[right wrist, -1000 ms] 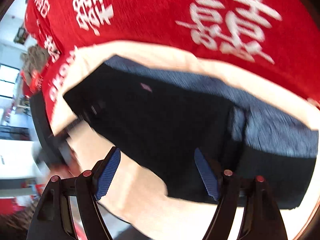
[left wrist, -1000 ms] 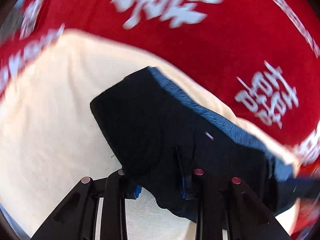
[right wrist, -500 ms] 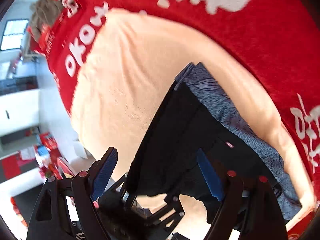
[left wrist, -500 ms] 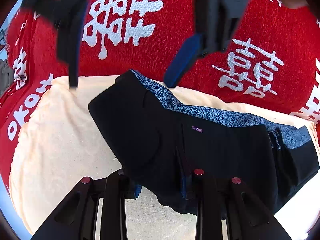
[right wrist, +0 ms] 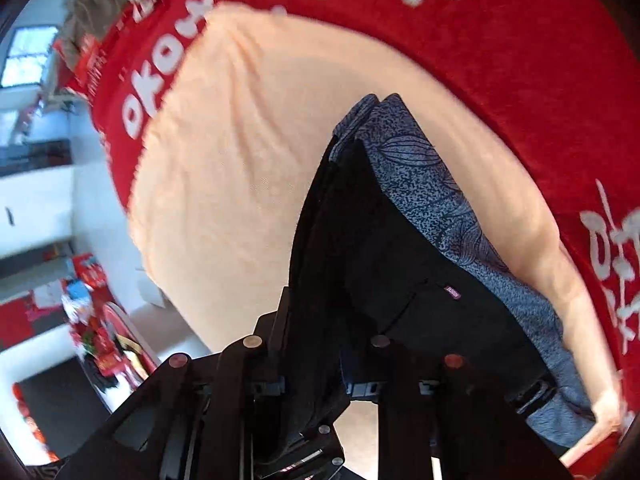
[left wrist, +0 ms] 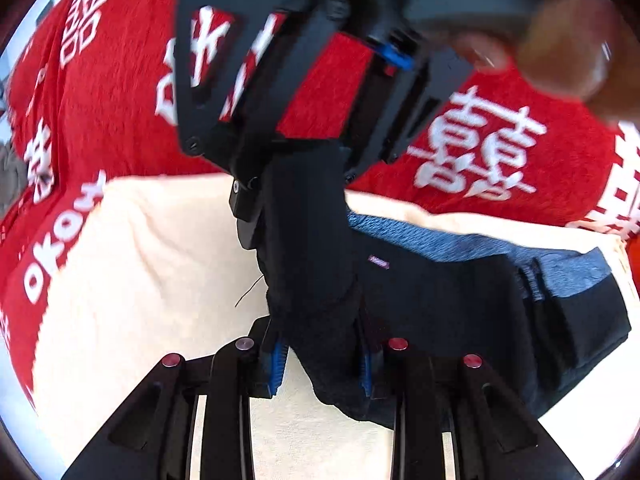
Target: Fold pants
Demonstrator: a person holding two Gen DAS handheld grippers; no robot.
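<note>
The pants (left wrist: pixel 440 300), black with a blue-grey patterned lining, lie on a cream towel (left wrist: pixel 152 264) that is spread over a red cloth (left wrist: pixel 120 92) with white characters. The folded bulk rests toward the right part of the towel, close to the towel's far edge where the red cloth begins; a small purple label shows on the black fabric.

The left hand-held gripper (left wrist: pixel 320 360) is clenched on a fold of black fabric at the near edge of the pants, its blue pads pressing the cloth from both sides. From that grip a bunched strip of black fabric rises up and away toward the right hand-held gripper (left wrist: pixel 296 184), which comes in from above in the left wrist view with a blurred hand (left wrist: pixel 568 48) behind it.

The right hand-held gripper (right wrist: pixel 316 360) has just been closing, and in its own view the black fabric runs between its narrow-set fingers, so it grasps the pants too. Past the left edge of the towel and cloth, that view shows a blurred room with white walls and red items
</note>
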